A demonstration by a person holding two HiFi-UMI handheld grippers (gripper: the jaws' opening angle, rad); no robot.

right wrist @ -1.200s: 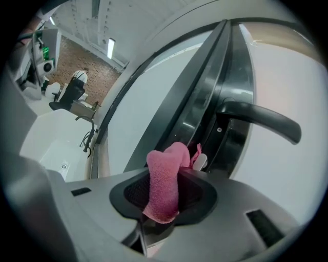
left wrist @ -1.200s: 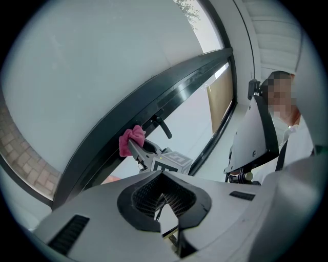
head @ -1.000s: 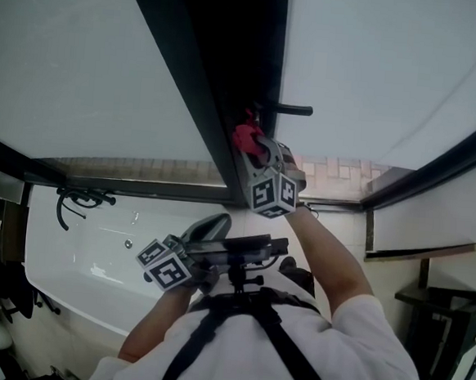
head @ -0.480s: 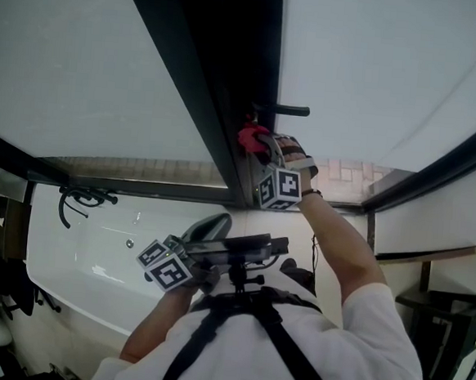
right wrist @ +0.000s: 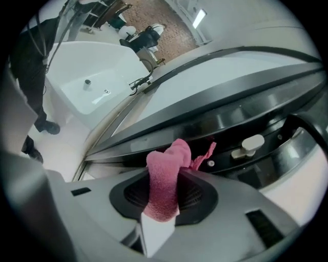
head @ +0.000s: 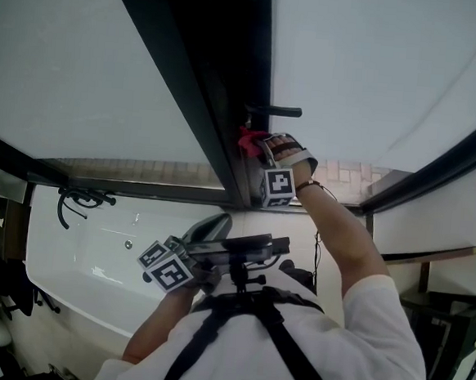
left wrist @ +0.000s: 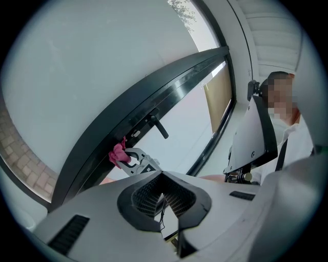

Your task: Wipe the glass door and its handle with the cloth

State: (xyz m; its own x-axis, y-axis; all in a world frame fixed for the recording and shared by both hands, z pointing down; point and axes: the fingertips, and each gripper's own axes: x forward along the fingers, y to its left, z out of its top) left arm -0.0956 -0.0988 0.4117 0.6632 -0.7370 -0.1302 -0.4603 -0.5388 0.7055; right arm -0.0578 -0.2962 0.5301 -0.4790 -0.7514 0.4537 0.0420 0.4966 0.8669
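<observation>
Pinching the pink cloth (right wrist: 165, 179) between its jaws, your right gripper (head: 260, 148) holds it at the dark door frame (head: 220, 102), just below the handle (head: 277, 111) of the glass door (head: 379, 65). Exact contact is hard to make out. Your left gripper (left wrist: 163, 197) is closed on nothing, near your chest. The white bathtub (head: 76, 271) is partly cut off.

We see a pink fuzzy cloth (right wrist: 165, 174), a pale grey frosted glass door (head: 379, 65) framed in black, its black bar handle (head: 275, 111), and black-and-white square markers on the grey right gripper (head: 256, 144).
</observation>
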